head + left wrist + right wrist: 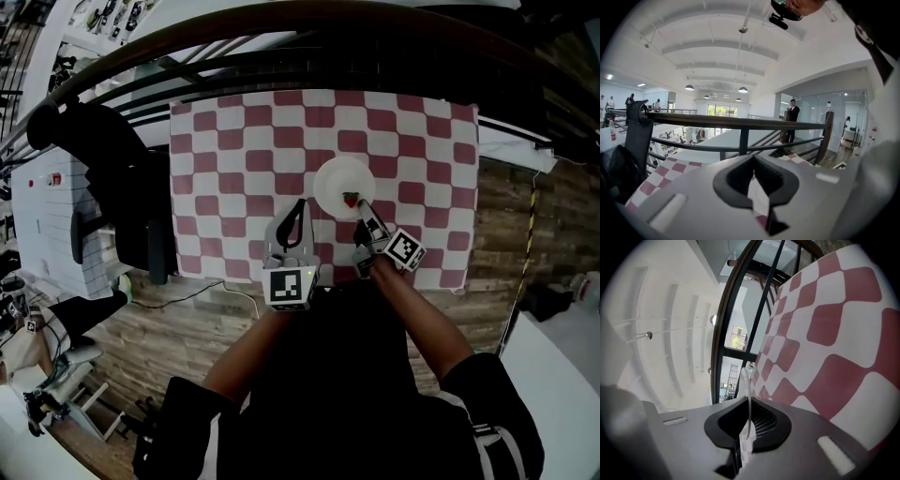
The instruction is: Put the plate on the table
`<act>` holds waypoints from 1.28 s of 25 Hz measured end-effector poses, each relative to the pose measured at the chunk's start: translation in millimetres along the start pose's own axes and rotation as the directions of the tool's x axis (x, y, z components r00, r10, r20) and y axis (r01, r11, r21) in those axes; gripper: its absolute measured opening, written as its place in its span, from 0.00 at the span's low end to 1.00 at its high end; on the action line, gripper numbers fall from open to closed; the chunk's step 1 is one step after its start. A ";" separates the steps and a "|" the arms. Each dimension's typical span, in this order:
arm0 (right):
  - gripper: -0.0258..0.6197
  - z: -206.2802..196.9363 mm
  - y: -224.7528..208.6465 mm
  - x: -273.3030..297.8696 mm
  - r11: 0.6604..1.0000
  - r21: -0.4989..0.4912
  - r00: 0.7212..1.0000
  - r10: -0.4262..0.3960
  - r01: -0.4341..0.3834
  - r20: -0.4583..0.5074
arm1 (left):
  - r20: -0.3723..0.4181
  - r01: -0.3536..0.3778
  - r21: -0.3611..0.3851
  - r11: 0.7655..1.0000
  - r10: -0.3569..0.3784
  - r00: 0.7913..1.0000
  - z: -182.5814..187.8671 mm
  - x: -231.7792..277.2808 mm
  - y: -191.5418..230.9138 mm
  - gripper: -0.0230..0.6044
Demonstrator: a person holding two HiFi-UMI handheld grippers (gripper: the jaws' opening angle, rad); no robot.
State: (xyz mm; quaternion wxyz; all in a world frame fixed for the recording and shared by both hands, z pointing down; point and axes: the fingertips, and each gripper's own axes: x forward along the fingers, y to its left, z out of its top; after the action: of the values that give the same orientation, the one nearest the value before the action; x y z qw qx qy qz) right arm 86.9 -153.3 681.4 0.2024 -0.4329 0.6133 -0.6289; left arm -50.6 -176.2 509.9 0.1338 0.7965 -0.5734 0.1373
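A white plate (343,180) sits over the red-and-white checked tablecloth (234,141), a little right of centre, with a small red thing (351,199) near its near rim. My right gripper (359,208) is shut on that near rim. In the right gripper view the plate (749,394) shows edge-on as a thin white line running out of the right gripper (746,437), with the cloth (834,343) close beside it. I cannot tell whether the plate touches the cloth. My left gripper (299,202) stands shut and empty just left of the plate; in its own view the left gripper (761,197) holds nothing.
A dark metal railing (328,37) runs along the table's far edge. A black office chair (112,178) stands at the table's left side. Wooden floor (525,234) lies to the right. The person's body (347,375) is close to the near edge.
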 end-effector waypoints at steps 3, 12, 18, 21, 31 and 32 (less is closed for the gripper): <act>0.05 1.1 -10.9 4.4 1.000 -0.001 1.000 -0.009 0.009 -0.012 | 0.008 0.012 0.014 1.000 -0.012 1.000 -0.2 1.4 -2.5 0.05; 0.05 2.5 -30.7 23.0 1.000 -0.015 0.998 -0.015 0.015 -0.057 | 0.026 0.013 0.010 1.000 -0.013 1.000 3.3 12.4 -16.2 0.05; 0.05 -3.3 -41.4 32.5 0.999 -0.015 0.994 -0.049 0.048 -0.099 | 0.012 0.006 -0.021 1.000 -0.005 1.000 -1.3 15.6 -18.3 0.05; 0.05 -5.8 -46.7 33.8 0.998 -0.018 0.992 -0.058 0.056 -0.109 | 0.003 -0.004 -0.021 1.000 0.004 1.000 -3.1 13.2 -15.7 0.05; 0.05 -13.4 -62.0 36.9 0.996 -0.006 0.988 -0.093 0.093 -0.127 | -0.002 -0.035 -0.013 0.999 0.035 0.999 -7.0 5.7 -2.9 0.05; 0.05 -13.8 -64.0 36.3 0.995 -0.002 0.986 -0.101 0.102 -0.130 | -0.005 -0.032 -0.018 0.999 0.032 0.999 -7.2 5.3 -3.3 0.05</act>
State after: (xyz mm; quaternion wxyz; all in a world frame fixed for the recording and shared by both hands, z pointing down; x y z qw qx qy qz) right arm 74.0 -162.9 754.5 0.1307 -0.4215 0.6009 -0.6664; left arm -46.3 -177.1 518.4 0.1401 0.7857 -0.5870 0.1359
